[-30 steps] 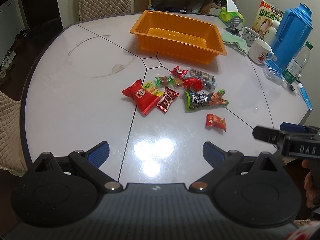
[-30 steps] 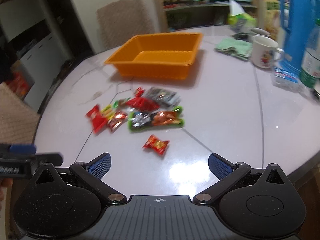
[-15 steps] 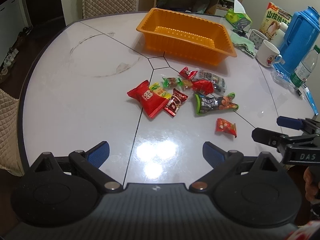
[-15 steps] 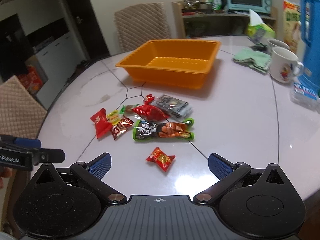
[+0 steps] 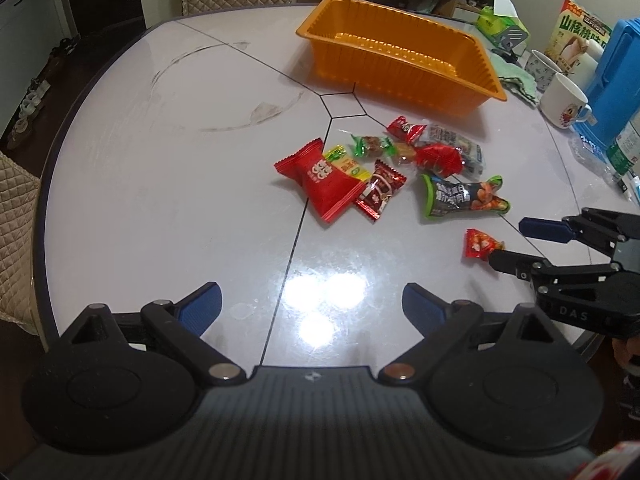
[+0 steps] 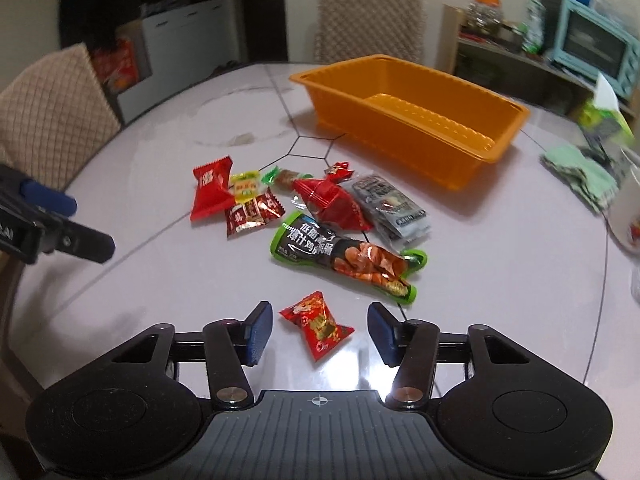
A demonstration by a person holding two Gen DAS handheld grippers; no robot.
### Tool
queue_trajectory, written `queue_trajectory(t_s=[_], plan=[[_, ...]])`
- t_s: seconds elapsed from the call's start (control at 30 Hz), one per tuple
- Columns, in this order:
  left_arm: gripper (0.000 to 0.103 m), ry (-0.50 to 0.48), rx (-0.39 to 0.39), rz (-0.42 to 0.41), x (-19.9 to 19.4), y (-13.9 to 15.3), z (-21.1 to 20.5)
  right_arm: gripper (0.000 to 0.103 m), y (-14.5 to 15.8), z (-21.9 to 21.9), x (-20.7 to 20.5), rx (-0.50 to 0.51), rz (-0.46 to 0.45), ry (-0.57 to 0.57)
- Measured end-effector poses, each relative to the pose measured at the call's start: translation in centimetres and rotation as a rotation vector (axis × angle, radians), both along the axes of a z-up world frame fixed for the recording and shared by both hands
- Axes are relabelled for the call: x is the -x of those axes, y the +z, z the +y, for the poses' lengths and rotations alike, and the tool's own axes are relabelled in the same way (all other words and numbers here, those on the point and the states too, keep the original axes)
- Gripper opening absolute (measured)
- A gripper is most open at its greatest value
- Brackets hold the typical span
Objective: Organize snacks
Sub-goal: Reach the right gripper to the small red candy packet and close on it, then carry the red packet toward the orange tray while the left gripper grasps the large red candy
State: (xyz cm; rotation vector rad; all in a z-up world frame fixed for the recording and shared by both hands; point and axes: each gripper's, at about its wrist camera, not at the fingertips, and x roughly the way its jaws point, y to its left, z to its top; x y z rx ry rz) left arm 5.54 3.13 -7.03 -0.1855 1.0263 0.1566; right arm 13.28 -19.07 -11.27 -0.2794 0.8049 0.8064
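Several snack packets lie in a loose pile on the white table, in front of an empty orange tray [image 5: 400, 54] [image 6: 404, 120]. A small red packet [image 6: 316, 326] [image 5: 480, 243] lies apart, nearest me, between the fingers of my right gripper [image 6: 320, 332], which is open and low over the table with the jaws partly narrowed. A green-and-black pouch [image 6: 344, 256] [image 5: 460, 198] lies just beyond it. A large red packet [image 5: 320, 184] [image 6: 210, 190] is at the pile's left. My left gripper [image 5: 312, 304] is open and empty, above the table's near side.
Two white mugs [image 5: 562, 100], a blue thermos [image 5: 616, 76], a water bottle, a green cloth [image 6: 580, 172] and a tissue box stand at the table's right. Quilted chairs [image 6: 52, 116] surround the table. A shelf with a toaster oven [image 6: 592, 48] is behind.
My right gripper has moved forward and down to the small red packet, which now sits between its fingers, and its jaws have narrowed. My left gripper drifted slightly forward and stayed open.
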Motion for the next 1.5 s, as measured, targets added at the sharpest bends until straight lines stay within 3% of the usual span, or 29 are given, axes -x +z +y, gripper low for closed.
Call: queue_trajectory(t_s=[0.23,0.37,0.6,0.77,1.13,1.3,1.5], plan=[[0.096,0.018,-0.005,0.009,0.1,-0.4,0.1,0.042,-1.7,1.3,-0.6,0.083,-0.03,0.107],[0.095,0.032,-0.009,0.011,0.1,-0.5,0.1,0.04,-2.2,1.4,-0.9,0.09,-0.026,0.123],[0.094,0.049,-0.02,0.017,-0.2,-0.7,-0.3,0.028,-2.4,1.5,-1.1,0.062,-0.01,0.114],[0.092,0.05,-0.043,0.009,-0.6,-0.5,-0.9,0.021,-2.0,0.8,-1.3,-0.011,0.029,0.052],[0.085,0.058,-0.081,-0.056,-2.5,0.0,-1.4,0.021,0.3,-1.9,-1.7,-0.152,0.107,-0.105],[0.076,0.064,-0.051,-0.082,-4.7,-0.7,-0.6,0.021,1.0,-2.9,-2.2,-0.18,0.125,-0.17],[0.071,0.097,0.042,-0.105,-7.5,-1.5,1.5,0.021,1.3,-3.7,-2.8,-0.179,0.134,-0.253]])
